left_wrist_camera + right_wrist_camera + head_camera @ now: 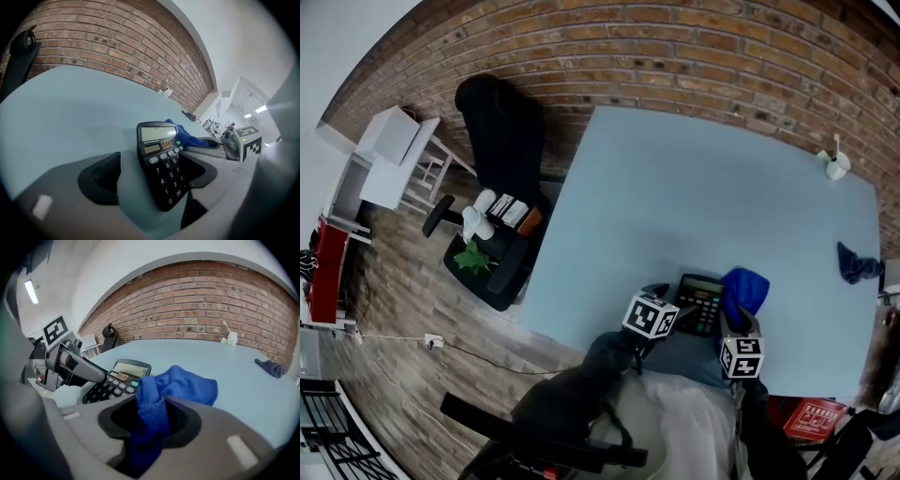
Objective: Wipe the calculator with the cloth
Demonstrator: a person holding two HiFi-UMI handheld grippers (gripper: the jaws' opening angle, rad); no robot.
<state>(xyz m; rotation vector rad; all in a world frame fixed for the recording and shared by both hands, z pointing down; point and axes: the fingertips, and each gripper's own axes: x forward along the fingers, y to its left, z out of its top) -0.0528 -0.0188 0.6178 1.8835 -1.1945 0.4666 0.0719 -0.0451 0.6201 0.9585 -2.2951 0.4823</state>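
Observation:
A black calculator (pixel 700 302) lies flat near the table's front edge, its display toward the far side. In the left gripper view the calculator (pixel 161 164) lies between the jaws of my left gripper (pixel 161 171), which stand wide apart, with bare table showing beside it. A bright blue cloth (pixel 744 291) is bunched just right of the calculator and touches it. A fold of the cloth (pixel 152 404) runs up between the jaws of my right gripper (pixel 150 420), with dark gaps on both sides. My left gripper (pixel 77 364) also shows over the keys.
A dark blue rag (pixel 858 265) lies at the table's right edge and a white cup (pixel 836 165) at the far right corner. A black chair (pixel 497 178) holding small items stands left of the table (pixel 675 197). A brick wall runs behind.

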